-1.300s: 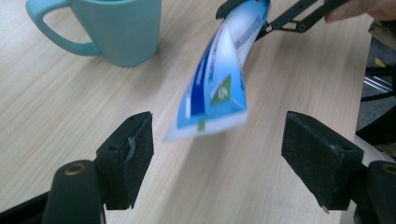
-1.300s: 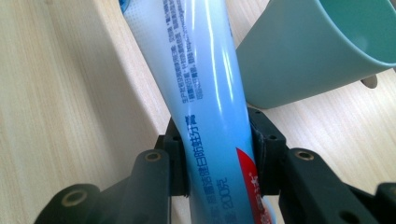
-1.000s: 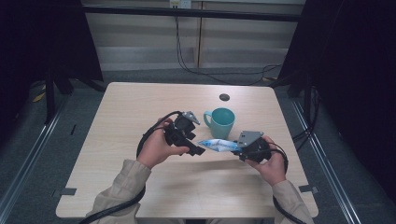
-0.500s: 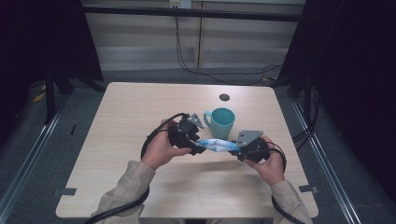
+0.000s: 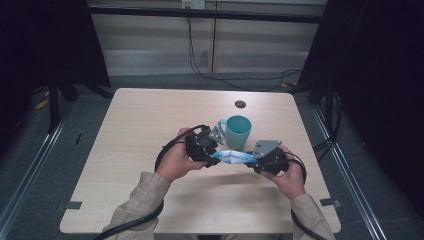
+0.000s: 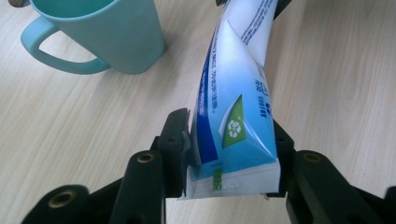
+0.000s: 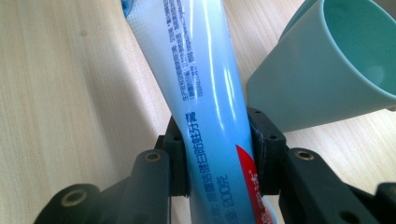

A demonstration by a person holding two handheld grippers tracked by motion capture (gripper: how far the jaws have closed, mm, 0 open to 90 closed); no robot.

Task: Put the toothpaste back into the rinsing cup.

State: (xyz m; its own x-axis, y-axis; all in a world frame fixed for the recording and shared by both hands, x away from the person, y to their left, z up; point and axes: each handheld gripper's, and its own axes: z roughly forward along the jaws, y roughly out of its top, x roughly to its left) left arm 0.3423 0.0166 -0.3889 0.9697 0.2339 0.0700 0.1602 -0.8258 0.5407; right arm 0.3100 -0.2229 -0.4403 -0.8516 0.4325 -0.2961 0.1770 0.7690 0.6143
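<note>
Near the middle of the worktop [image 5: 150, 120], a little toward its right edge, a toothpaste tube [image 5: 231, 157] hangs in the air between the two grippers, just in front of a teal mug [image 5: 236, 131] that stands upright on its base. The right gripper [image 5: 256, 162] has its jaws closed narrow around the round body of the tube, and in the right gripper view the tube [image 7: 210, 102] runs up between the black pads with the mug's wall [image 7: 317, 79] just beside it. The left gripper [image 5: 214, 157] takes the flat crimped tail of the tube; its jaws have just been closing, and in the left gripper view the crimped end [image 6: 233, 154] sits between the pads, which appear to press on both its edges. The tube looks twisted along its length there, and the mug [image 6: 98, 37] stands beyond it on the wood. So the picking up looks done, and the tube is now shared by both grippers, clear of the worktop. What is left, as I judge it, is whatever the two-handed hold is for: perhaps passing the tube from one gripper to the other, perhaps standing it in the mug, which is empty as far as its inside shows. A small dark disc [image 5: 240, 104] lies near the far edge, apart from all this.
</note>
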